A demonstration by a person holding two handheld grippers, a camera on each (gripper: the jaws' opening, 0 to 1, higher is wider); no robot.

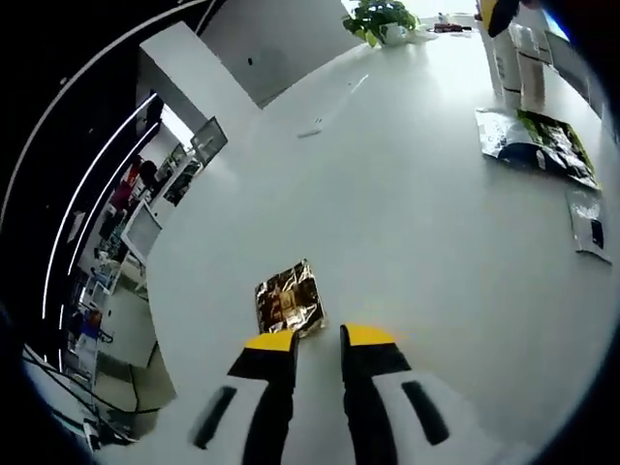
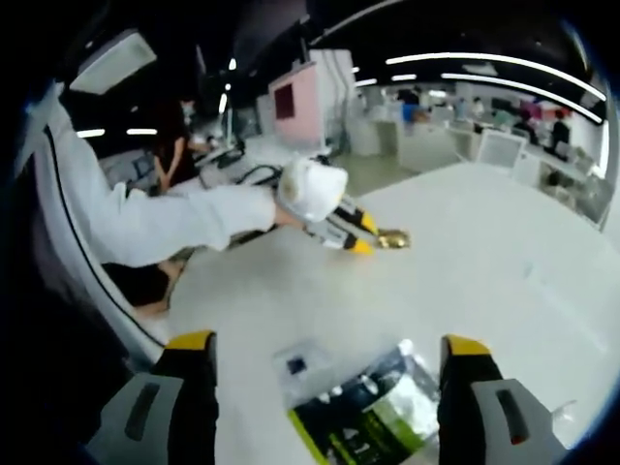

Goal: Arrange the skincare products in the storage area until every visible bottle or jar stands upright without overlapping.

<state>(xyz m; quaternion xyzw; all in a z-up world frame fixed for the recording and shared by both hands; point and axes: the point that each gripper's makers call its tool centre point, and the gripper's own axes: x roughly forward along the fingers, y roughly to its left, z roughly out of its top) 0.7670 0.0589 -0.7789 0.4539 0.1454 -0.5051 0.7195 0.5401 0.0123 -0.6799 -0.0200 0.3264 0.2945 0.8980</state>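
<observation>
In the left gripper view, the left gripper (image 1: 317, 341) hovers low over a broad white table (image 1: 387, 223), its two yellow-tipped jaws standing close together with only a narrow gap and nothing between them. Just past the tips lies a small shiny gold-and-brown foil packet (image 1: 289, 298), flat on the table. Far across the table, near its edge, two tall white bottles (image 1: 518, 63) stand upright side by side, and beside them a dark green and silver pouch (image 1: 535, 143) lies flat. A potted green plant (image 1: 380, 19) sits at the far end. In the right gripper view, the right gripper (image 2: 329, 360) has its jaws spread wide apart, holding nothing, above the green pouch (image 2: 373, 407) on the table. Further off, a person's white-sleeved arm (image 2: 165, 221) holds the left gripper (image 2: 360, 234) over the gold packet (image 2: 393, 236).
</observation>
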